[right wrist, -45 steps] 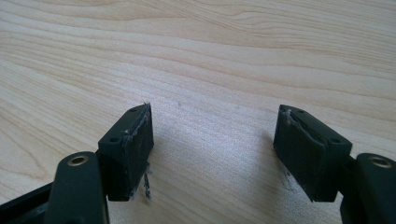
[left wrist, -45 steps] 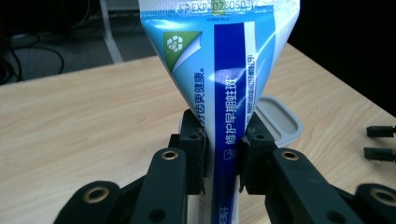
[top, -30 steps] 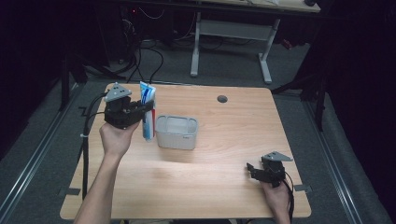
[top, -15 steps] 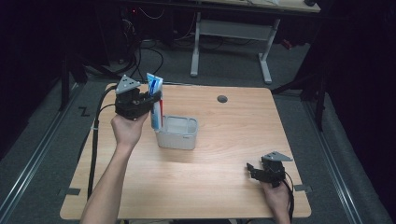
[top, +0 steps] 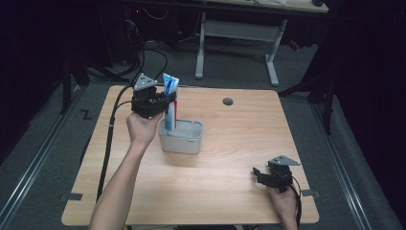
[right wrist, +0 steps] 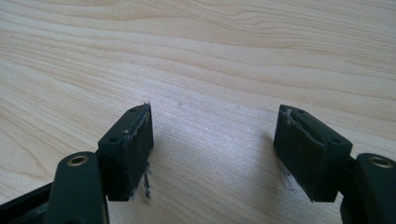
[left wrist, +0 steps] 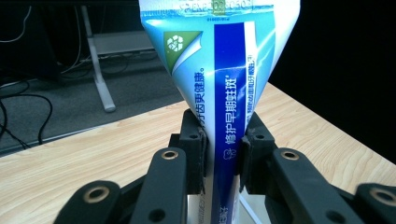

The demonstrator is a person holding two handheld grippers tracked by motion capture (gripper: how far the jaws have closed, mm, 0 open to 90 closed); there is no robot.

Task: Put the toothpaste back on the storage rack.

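Item 1: blue-and-white plastic toothpaste tube (top: 170, 103), printed with a green recycling mark and Chinese lettering. It stands upright, flat crimped end uppermost, its lower end over the near-left part of the grey rectangular plastic tub (top: 182, 137); whether it touches the tub's floor cannot be told.

Item 2: left tool (top: 165, 103), black, two-jawed, held in the person's left hand (top: 141, 127). Its jaws pinch the tube's narrow lower section from both sides, as the left gripper view shows (left wrist: 223, 149).

Item 3: right tool (top: 258, 173), black, at the worktop's near right corner, well apart from the tub. Its jaws are spread, nothing between them, with bare wood grain underneath in the right gripper view (right wrist: 212, 142).

Item 4: pale wooden worktop (top: 239, 124), carrying the tub left of centre.
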